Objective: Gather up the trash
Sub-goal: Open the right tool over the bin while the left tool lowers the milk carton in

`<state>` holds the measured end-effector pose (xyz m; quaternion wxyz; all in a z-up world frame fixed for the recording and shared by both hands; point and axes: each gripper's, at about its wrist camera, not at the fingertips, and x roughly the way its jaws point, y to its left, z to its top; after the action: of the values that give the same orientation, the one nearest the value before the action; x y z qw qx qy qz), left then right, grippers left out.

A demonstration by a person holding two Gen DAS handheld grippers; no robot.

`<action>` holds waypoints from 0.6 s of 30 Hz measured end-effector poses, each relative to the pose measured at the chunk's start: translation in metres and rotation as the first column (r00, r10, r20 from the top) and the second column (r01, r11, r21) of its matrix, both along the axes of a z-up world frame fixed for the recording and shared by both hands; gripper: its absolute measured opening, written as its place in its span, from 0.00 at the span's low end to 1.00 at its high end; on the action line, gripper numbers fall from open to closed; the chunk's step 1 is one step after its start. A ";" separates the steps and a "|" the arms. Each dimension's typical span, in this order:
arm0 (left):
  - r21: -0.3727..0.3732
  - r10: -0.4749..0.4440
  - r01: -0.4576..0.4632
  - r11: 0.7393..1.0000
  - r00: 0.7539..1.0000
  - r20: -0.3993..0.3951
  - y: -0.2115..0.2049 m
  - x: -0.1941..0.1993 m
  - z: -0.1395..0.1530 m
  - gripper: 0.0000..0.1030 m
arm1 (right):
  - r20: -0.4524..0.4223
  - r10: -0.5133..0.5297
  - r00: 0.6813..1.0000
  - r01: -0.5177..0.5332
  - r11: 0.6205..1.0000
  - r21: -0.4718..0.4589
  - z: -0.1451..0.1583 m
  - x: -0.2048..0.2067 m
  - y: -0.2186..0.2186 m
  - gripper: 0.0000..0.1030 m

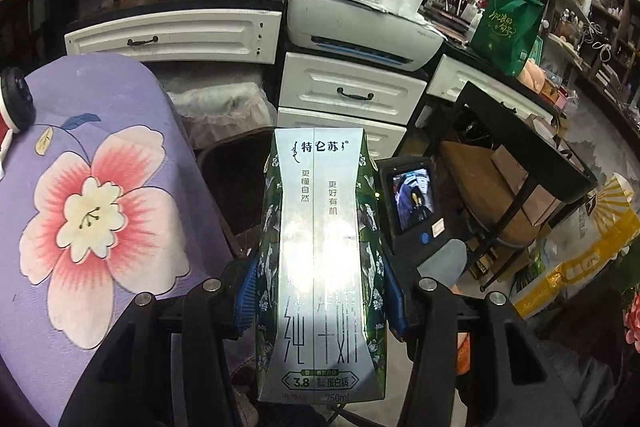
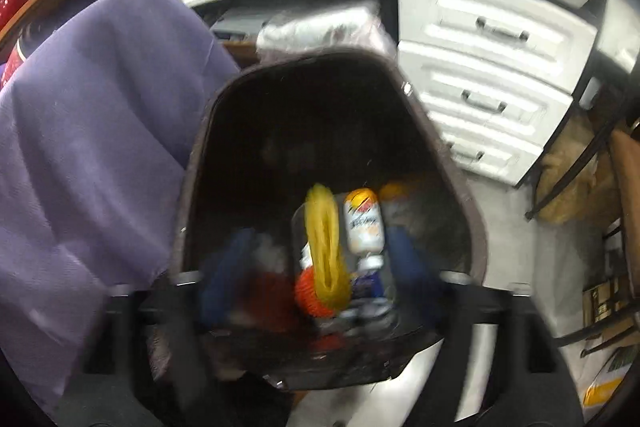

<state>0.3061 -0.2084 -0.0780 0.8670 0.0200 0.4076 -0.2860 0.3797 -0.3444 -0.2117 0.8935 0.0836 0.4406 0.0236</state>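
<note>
A silver and green milk carton (image 1: 320, 247) stands upright between the blue pads of my left gripper (image 1: 320, 301), which is shut on its sides. Behind the carton is a dark trash bin (image 1: 228, 179). The screen-backed body of the right-hand unit (image 1: 412, 203) hangs just right of the carton. In the right wrist view my right gripper (image 2: 320, 275) is over the bin's rim (image 2: 452, 163), its blurred blue fingers (image 2: 228, 275) spread wide. A yellow looped scrap (image 2: 326, 247) shows between them, touching neither pad. A small white bottle (image 2: 362, 223) and an orange round thing (image 2: 310, 293) lie inside.
A purple floral cloth (image 1: 80, 187) drapes over furniture left of the bin. White drawers (image 1: 348, 95) and a white printer (image 1: 360, 31) stand behind. A black stool frame (image 1: 520, 155) and yellow packaging (image 1: 580, 251) crowd the floor on the right.
</note>
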 end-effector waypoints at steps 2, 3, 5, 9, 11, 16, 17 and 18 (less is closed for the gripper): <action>0.011 -0.002 0.002 1.000 1.000 -0.010 -0.005 0.005 -0.006 0.49 | 0.002 0.003 1.000 -0.003 1.000 0.003 0.000 -0.001 -0.003 0.76; 0.014 -0.003 0.004 1.000 1.000 -0.016 -0.007 0.007 -0.009 0.49 | 0.001 -0.004 1.000 0.004 1.000 0.002 0.001 -0.003 -0.005 0.76; 0.025 -0.007 0.008 1.000 1.000 -0.025 -0.013 0.013 -0.015 0.49 | 0.019 -0.012 1.000 0.012 1.000 -0.001 0.006 -0.007 -0.010 0.76; 0.044 -0.007 0.009 0.999 0.999 -0.047 -0.026 0.026 -0.028 0.49 | 0.045 -0.044 0.998 0.046 0.998 -0.033 0.018 -0.024 -0.024 0.76; 0.062 -0.002 0.006 0.998 0.998 -0.065 -0.035 0.034 -0.037 0.49 | 0.054 -0.069 0.996 0.071 0.996 -0.051 0.022 -0.036 -0.034 0.76; 0.097 0.006 0.005 0.995 0.993 -0.118 -0.055 0.052 -0.061 0.49 | 0.065 -0.105 0.992 0.109 0.992 -0.062 0.028 -0.069 -0.055 0.76; 0.103 0.012 0.001 0.995 0.992 -0.128 -0.058 0.056 -0.067 0.49 | 0.067 -0.105 0.992 0.109 0.992 -0.058 0.028 -0.075 -0.058 0.76; 0.114 0.015 0.000 0.993 0.991 -0.133 -0.062 0.059 -0.072 0.49 | 0.067 -0.109 0.992 0.113 0.992 -0.053 0.028 -0.082 -0.061 0.76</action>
<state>0.3655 -0.2702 -0.1502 0.8362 0.0486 0.4807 -0.2596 0.2980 -0.4058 -0.1834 0.9091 0.0816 0.4070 -0.0359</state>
